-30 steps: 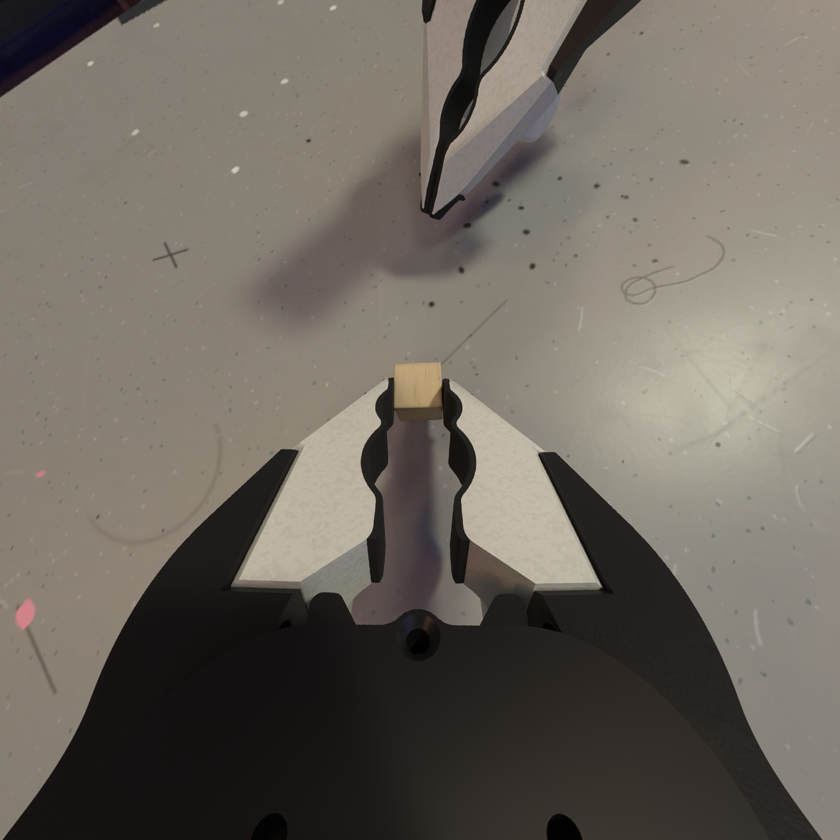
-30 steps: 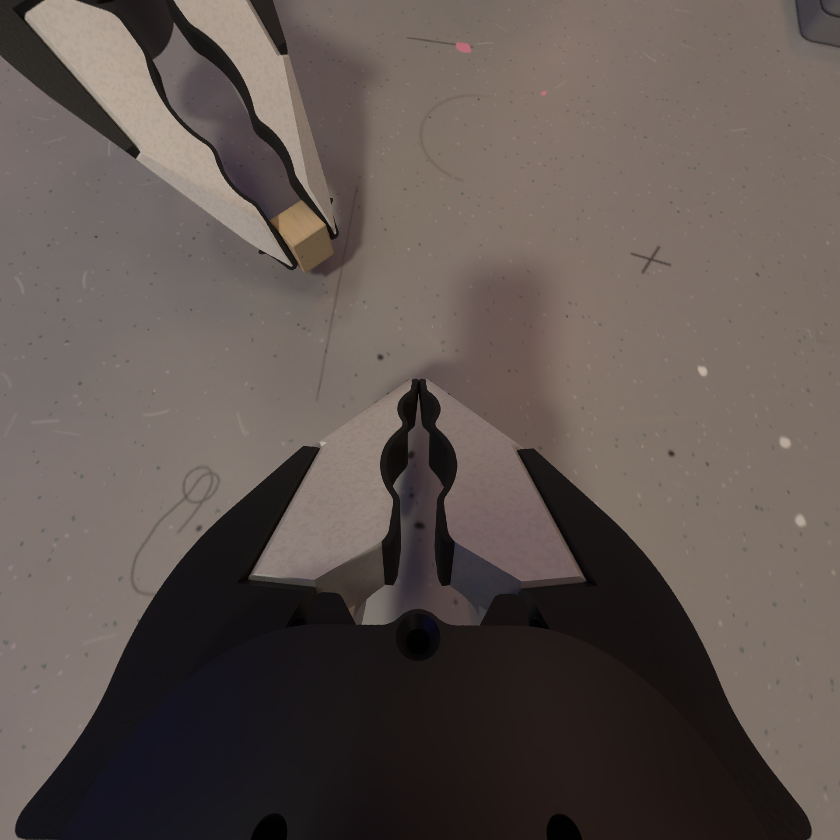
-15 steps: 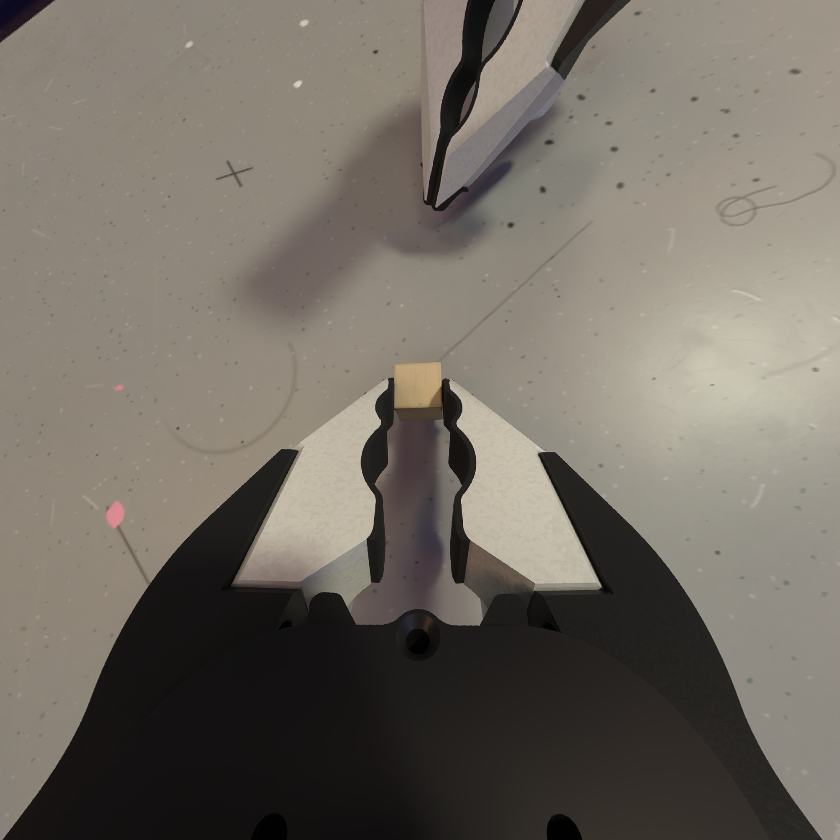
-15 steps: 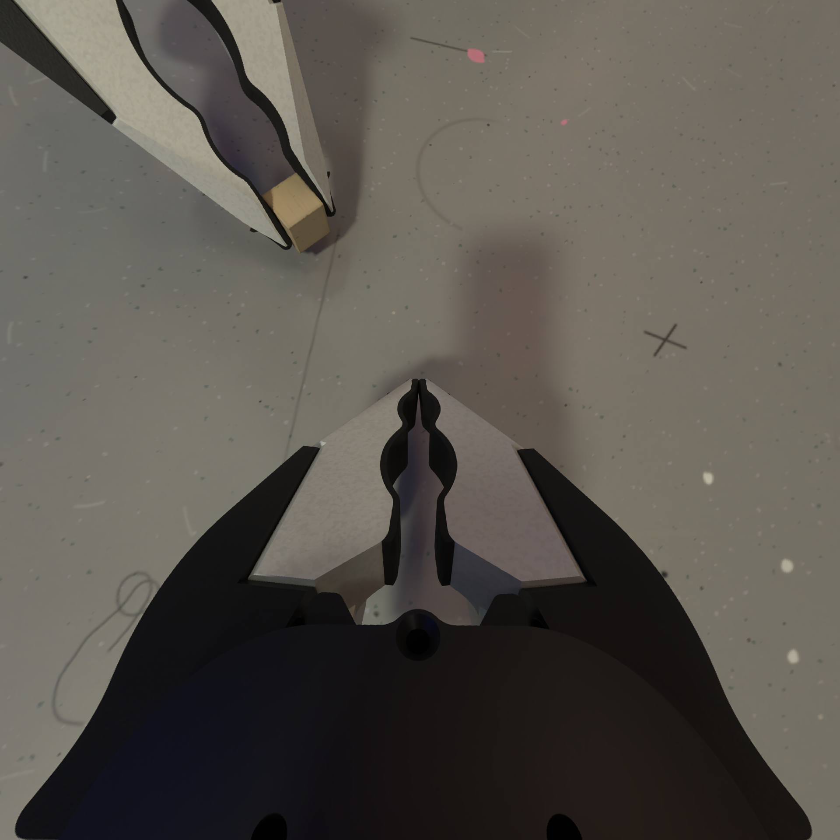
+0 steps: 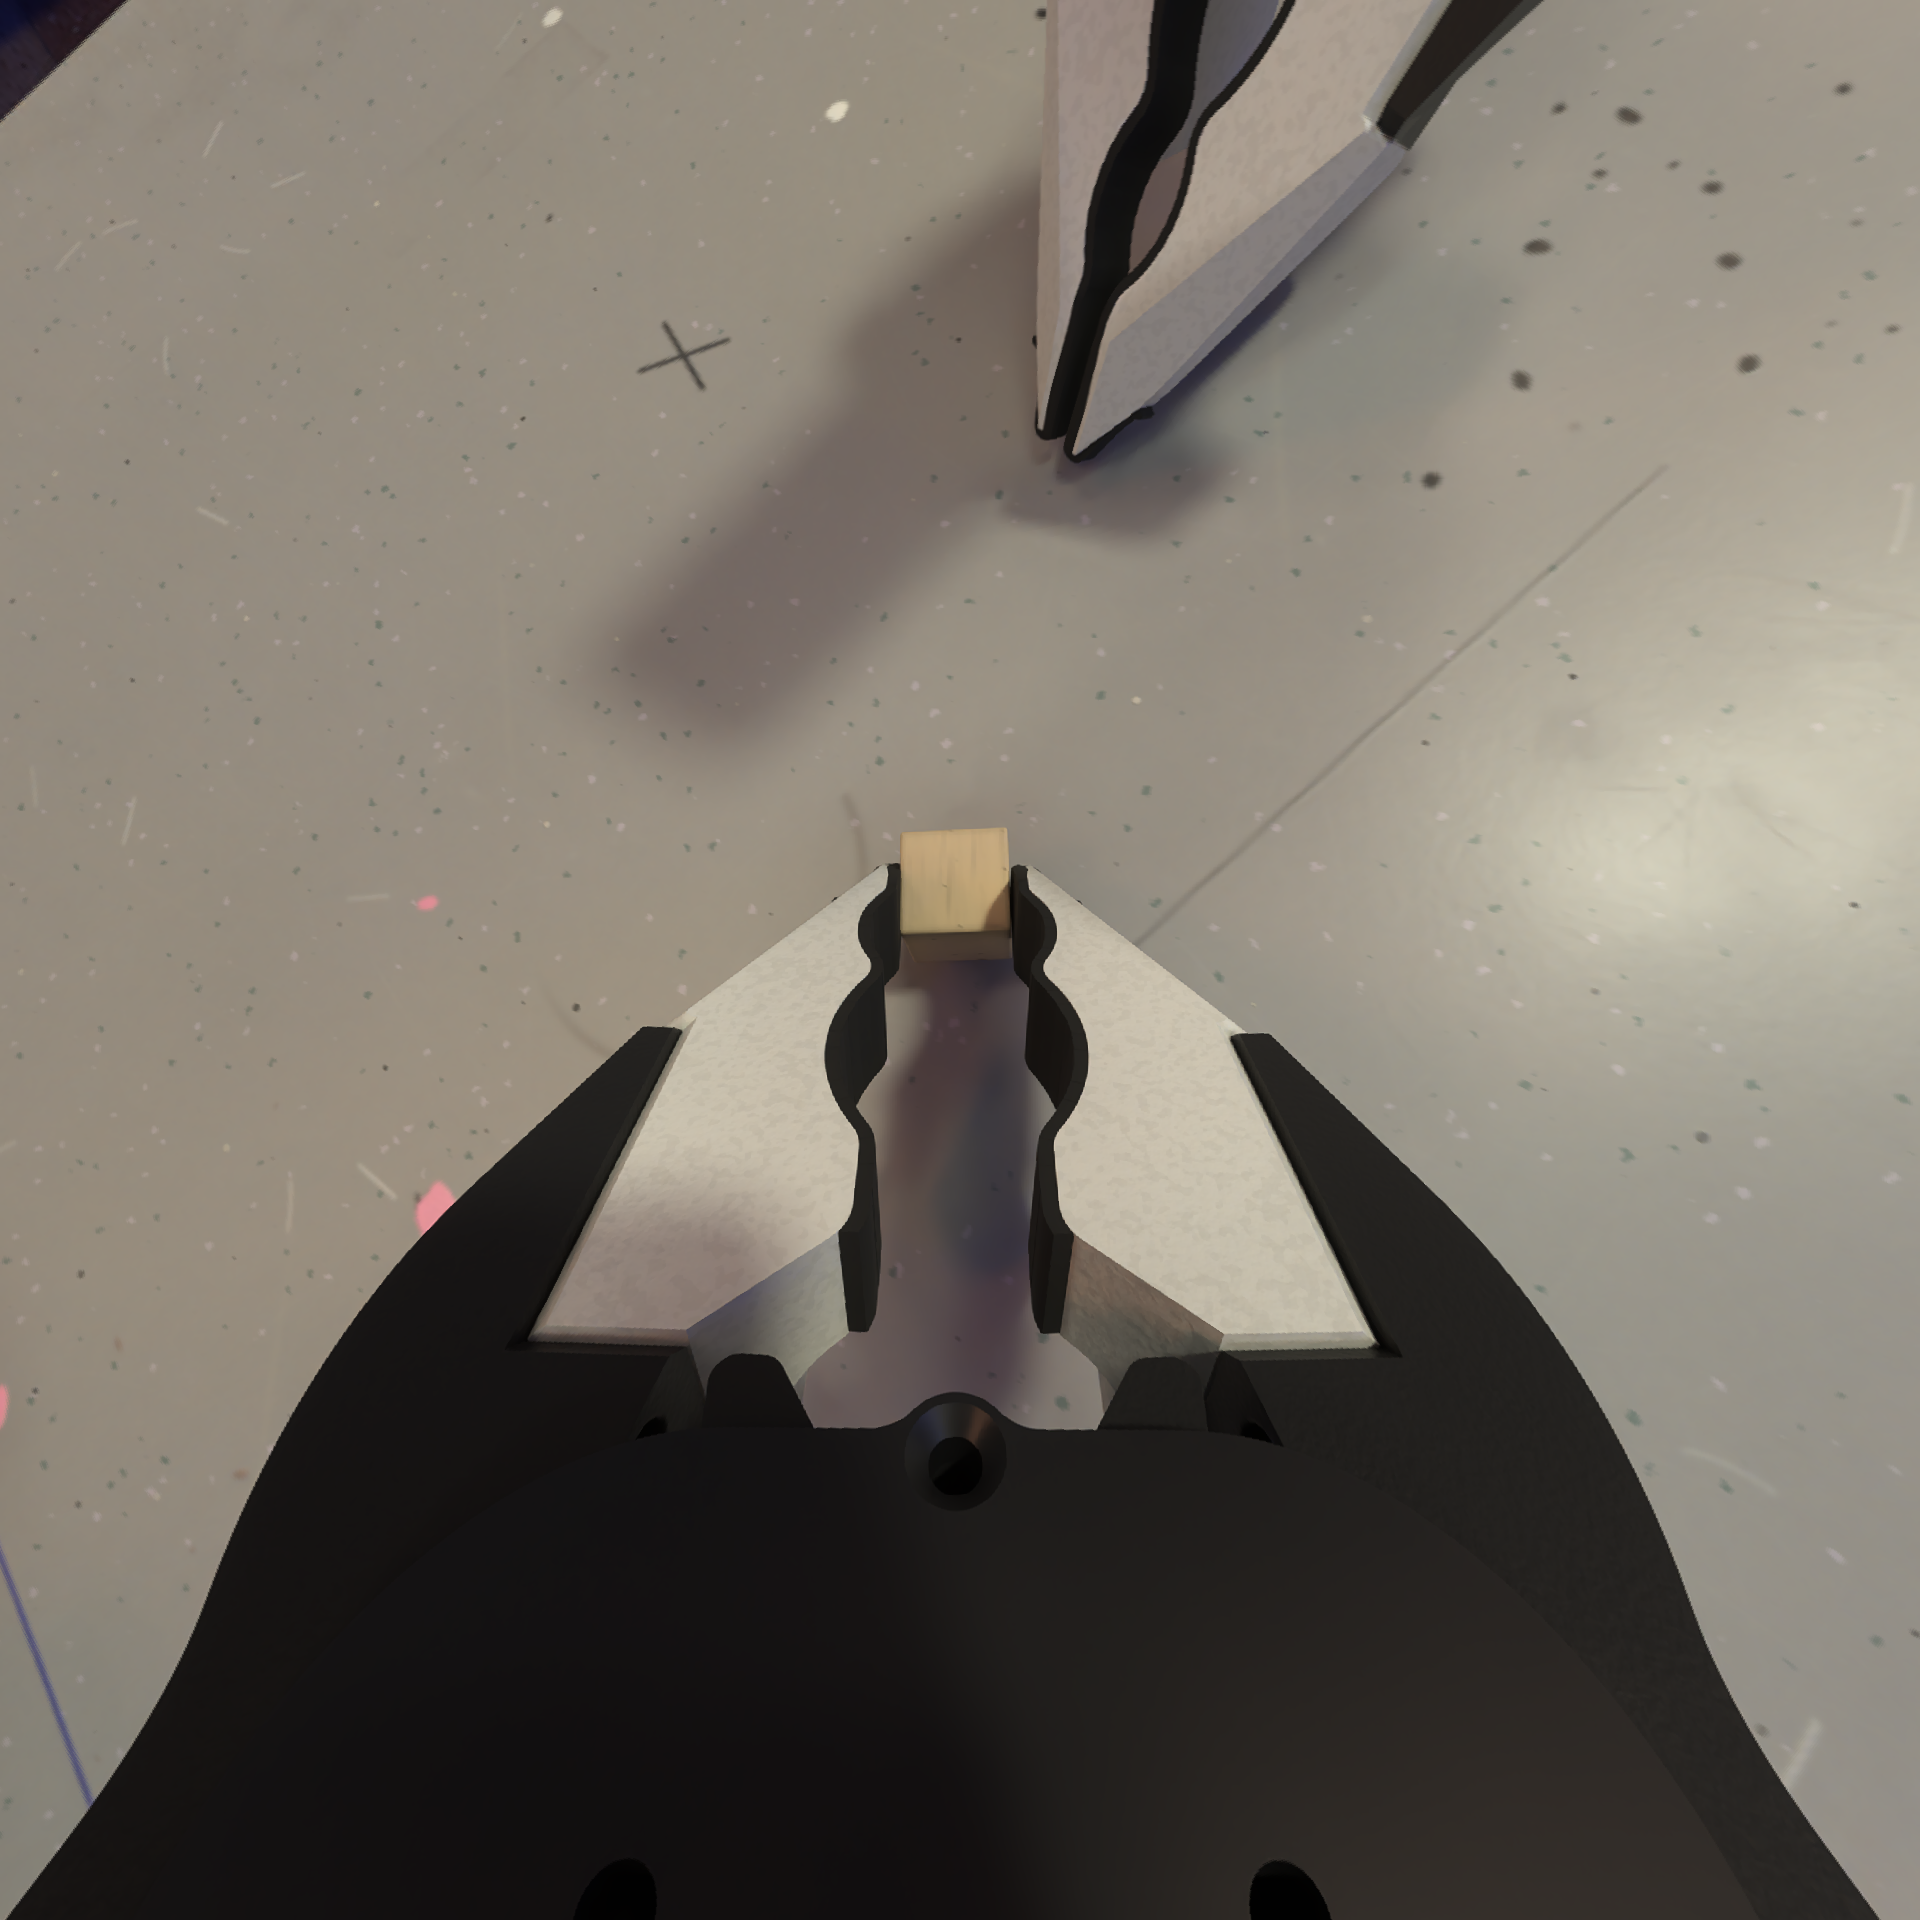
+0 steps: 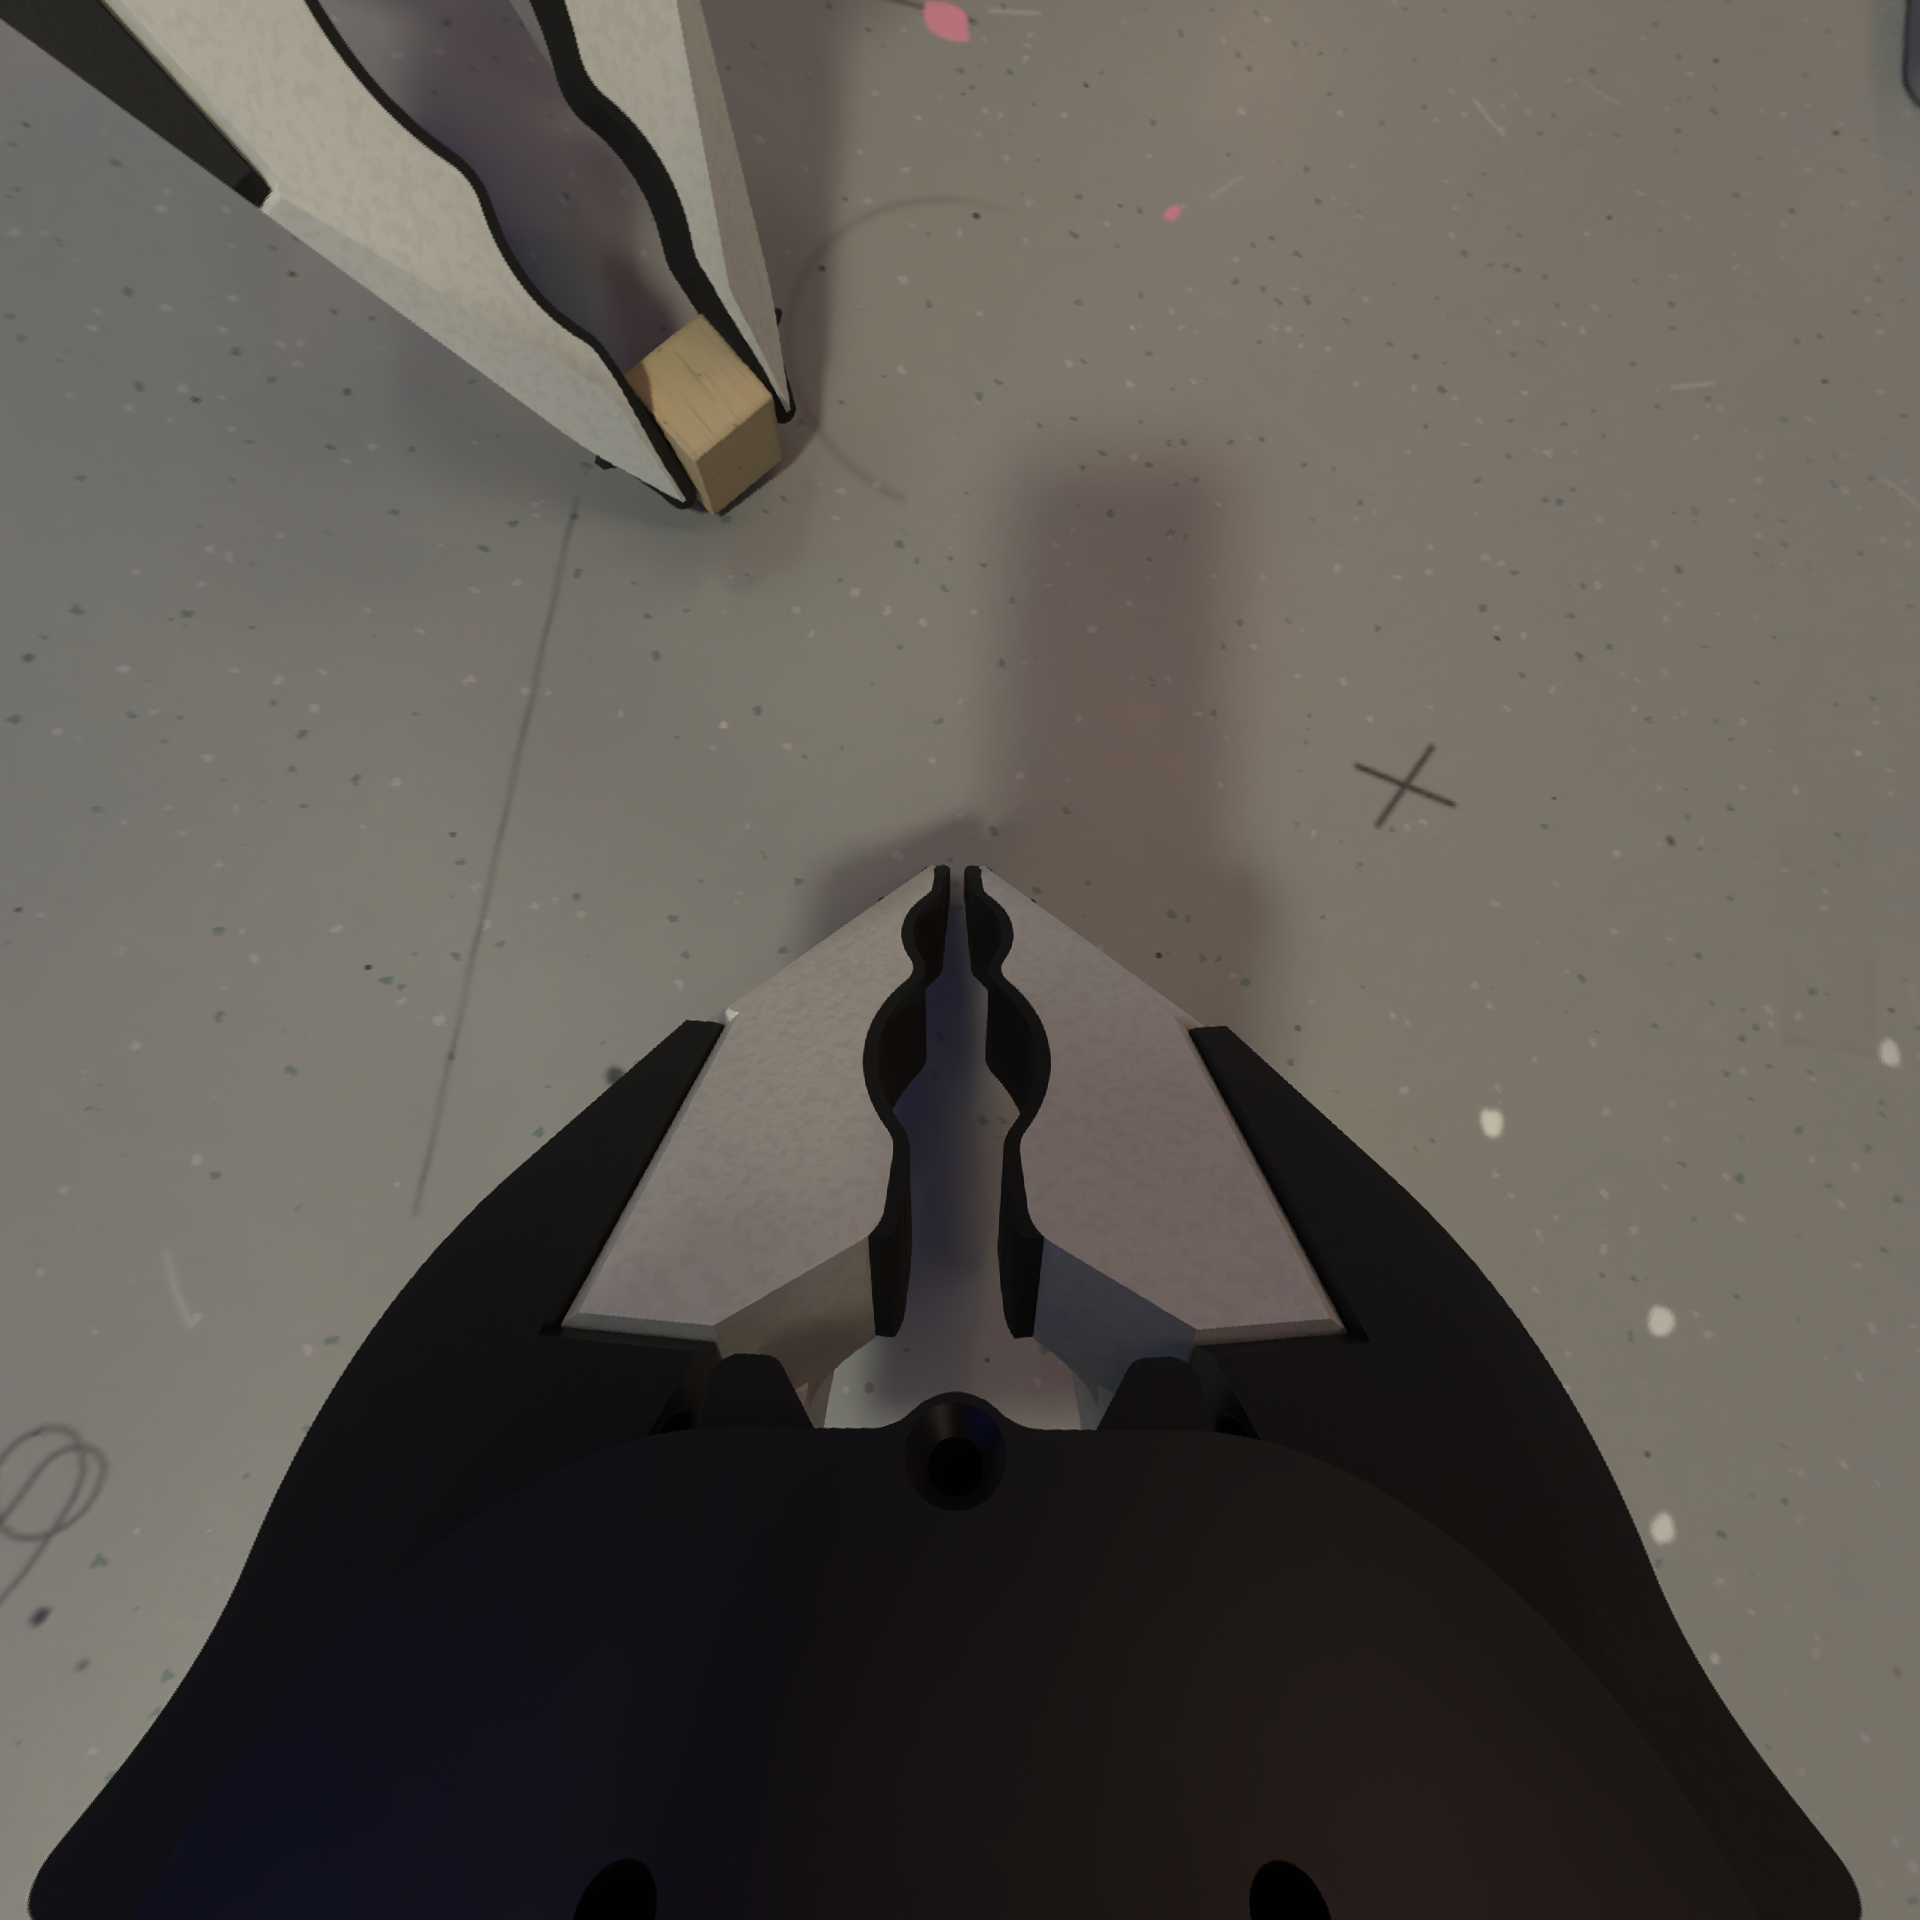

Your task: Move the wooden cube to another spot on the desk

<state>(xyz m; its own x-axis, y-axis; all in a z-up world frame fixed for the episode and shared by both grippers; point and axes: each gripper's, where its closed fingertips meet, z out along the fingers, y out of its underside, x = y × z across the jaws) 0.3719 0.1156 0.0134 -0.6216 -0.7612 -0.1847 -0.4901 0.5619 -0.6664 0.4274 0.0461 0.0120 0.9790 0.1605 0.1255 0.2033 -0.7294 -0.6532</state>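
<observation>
A small wooden cube (image 5: 954, 891) is pinched between the fingertips of my left gripper (image 5: 954, 883), low over the grey desk (image 5: 416, 623). The cube (image 6: 712, 421) also shows in the right wrist view, held at the tips of the left gripper (image 6: 727, 457) at the upper left, close to the desk surface. My right gripper (image 6: 956, 875) is shut and empty, hovering over the desk. It shows in the left wrist view (image 5: 1065, 436) at the upper right, tips pointing down, beyond the cube.
The desk is speckled grey with pencil marks: a small cross (image 5: 684, 355), a long thin line (image 6: 499, 852), a curved arc (image 6: 852, 457) and a loop scribble (image 6: 47, 1486). Pink paint flecks (image 5: 431, 1210) lie at the left.
My left gripper has carried the cube across the desk; the cross, arc and line marks have shifted in both views. The cube now lies next to the arc. The right gripper stays shut.
</observation>
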